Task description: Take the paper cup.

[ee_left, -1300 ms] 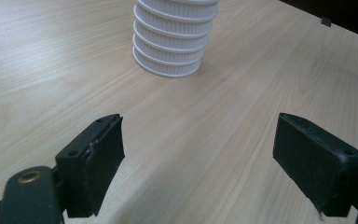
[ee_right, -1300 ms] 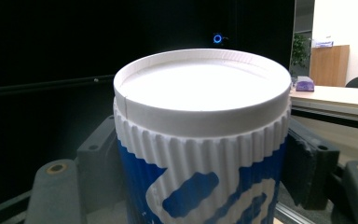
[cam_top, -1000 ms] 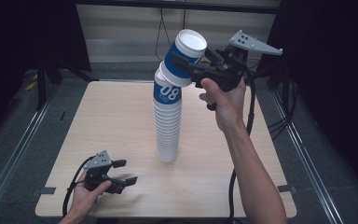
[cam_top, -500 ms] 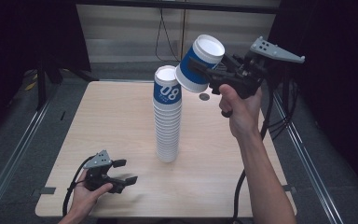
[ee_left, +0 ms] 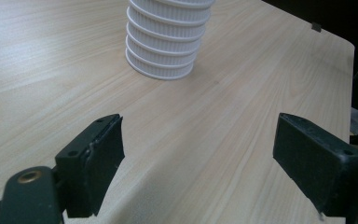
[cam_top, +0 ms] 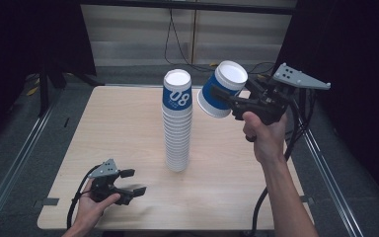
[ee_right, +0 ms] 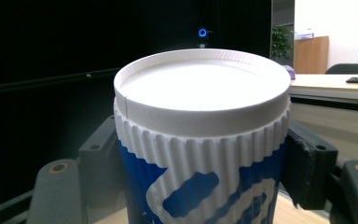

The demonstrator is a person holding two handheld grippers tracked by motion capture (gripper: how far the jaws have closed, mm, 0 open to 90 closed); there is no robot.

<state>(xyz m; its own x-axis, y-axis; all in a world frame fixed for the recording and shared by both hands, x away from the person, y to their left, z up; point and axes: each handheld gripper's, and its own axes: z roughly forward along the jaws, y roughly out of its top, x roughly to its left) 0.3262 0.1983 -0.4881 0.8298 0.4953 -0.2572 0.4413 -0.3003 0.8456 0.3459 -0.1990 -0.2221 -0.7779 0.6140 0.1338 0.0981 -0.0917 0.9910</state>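
A tall stack of upside-down white and blue paper cups (cam_top: 177, 123) stands in the middle of the wooden table (cam_top: 118, 123); its lowest ribbed rims (ee_left: 165, 42) appear in the left gripper view. My right gripper (cam_top: 222, 98) is held in the air to the right of the stack's top, shut on a single blue and white cup (cam_top: 221, 90) that is tilted, base up. In the right gripper view that cup (ee_right: 200, 140) sits between the two jaws. My left gripper (cam_top: 131, 181) rests open on the table near the front left, nothing between its pads (ee_left: 100, 154).
The table's right edge and a dark drop (ee_left: 340, 28) lie beyond the stack. Metal rails (cam_top: 15, 163) run along the floor on both sides. Cables (cam_top: 291, 143) trail from the right gripper.
The right gripper has carried the top cup off the stack, rightward and then down, away from the stack's top. The left gripper has stayed in place.
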